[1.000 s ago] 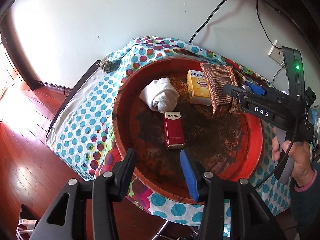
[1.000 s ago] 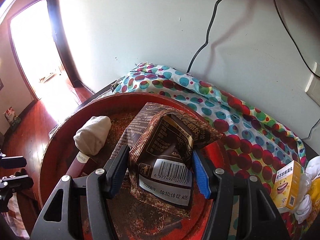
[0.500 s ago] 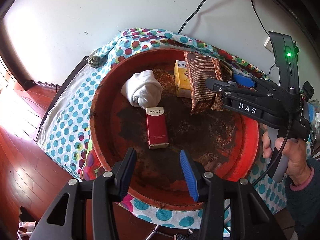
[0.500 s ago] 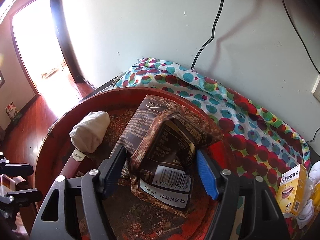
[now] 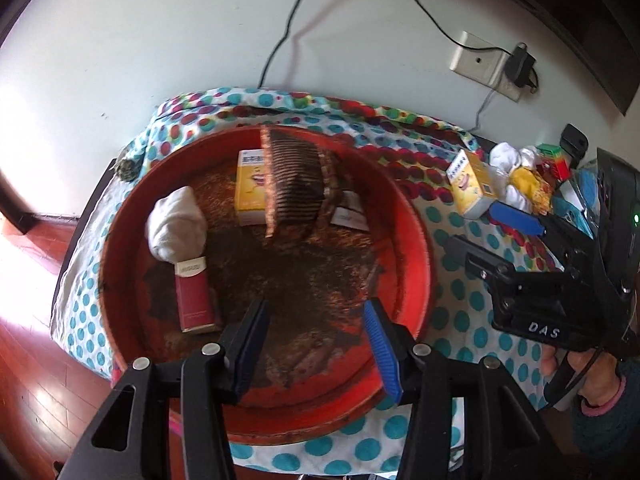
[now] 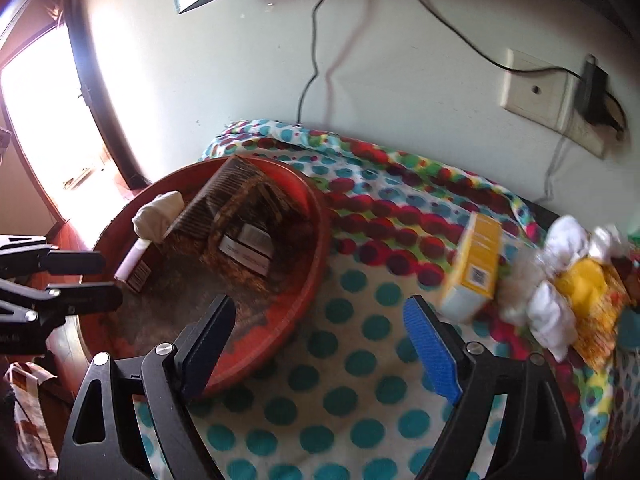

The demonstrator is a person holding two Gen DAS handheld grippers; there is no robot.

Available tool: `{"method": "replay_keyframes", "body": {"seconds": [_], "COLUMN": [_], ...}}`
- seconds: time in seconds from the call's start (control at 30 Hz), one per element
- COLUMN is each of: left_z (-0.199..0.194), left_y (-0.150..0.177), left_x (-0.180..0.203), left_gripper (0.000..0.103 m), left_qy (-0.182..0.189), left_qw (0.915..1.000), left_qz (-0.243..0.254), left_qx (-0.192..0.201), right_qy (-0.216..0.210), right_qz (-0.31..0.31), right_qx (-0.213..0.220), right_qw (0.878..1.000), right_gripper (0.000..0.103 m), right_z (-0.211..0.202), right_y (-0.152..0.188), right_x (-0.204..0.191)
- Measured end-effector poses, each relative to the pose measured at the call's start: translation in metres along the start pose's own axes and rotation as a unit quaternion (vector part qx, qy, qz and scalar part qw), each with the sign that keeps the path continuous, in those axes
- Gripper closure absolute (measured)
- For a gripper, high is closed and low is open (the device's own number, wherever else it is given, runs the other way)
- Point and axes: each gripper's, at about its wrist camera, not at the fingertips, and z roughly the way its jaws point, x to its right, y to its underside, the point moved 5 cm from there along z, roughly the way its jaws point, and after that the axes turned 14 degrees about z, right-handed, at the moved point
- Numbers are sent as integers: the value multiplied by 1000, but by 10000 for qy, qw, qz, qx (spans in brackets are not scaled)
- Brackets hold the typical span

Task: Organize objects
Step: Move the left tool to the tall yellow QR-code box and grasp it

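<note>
A round red tray [image 5: 416, 240] on a spotted cloth holds a brown packet [image 5: 296, 188] leaning at the back, a yellow box [image 5: 250, 188], a rolled white sock [image 5: 176, 224] and a red box [image 5: 194, 300]. My left gripper [image 5: 316, 320] hovers over the tray's near side, its jaws opening with nothing between them. My right gripper [image 6: 320, 312] is over the cloth just right of the tray [image 6: 316, 240], its jaws opening wide and empty. The packet [image 6: 236, 196] lies free in the tray. A second yellow box [image 6: 476, 268] lies on the cloth ahead of its right finger.
White socks and yellow items [image 6: 560, 296] are piled at the cloth's right end. A wall socket with a charger [image 5: 480, 60] and hanging cables sits behind the table. Wooden floor [image 5: 32, 380] lies beyond the left edge. A person's hand [image 5: 588, 376] holds the right gripper.
The right gripper let go of the brown packet, left it in the tray and swung right over the cloth, jaws wider. The left gripper shifted along the tray and opened slightly.
</note>
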Motion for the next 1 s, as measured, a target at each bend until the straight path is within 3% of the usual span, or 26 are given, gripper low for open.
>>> {"method": "replay_keyframes", "body": {"seconds": [0.17,0.4,0.7,1.0], "left_z": [21,69,130,166], "left_y": [-30,-74,-120,-144], "left_x": [65,133,175,177], "left_gripper": [52,51,51,51], "left_qy": [393,725,758,369], "left_qw": [9975,9940,9941,9966], "left_qz": [588,785,671,541], "left_qx": [-29,-211,-392,-499], "right_qy": [406,716,430,162], "right_qz": [503,1013,1403,1450], "right_qx": [30,46,60,142], "right_qw": [9979,9923,9892,9892], "right_gripper": [18,18,18,18], "right_z": [-38,-71,-74,-72], "right_y": [30,62,77,77], "right_x": [71,139,165,176]}}
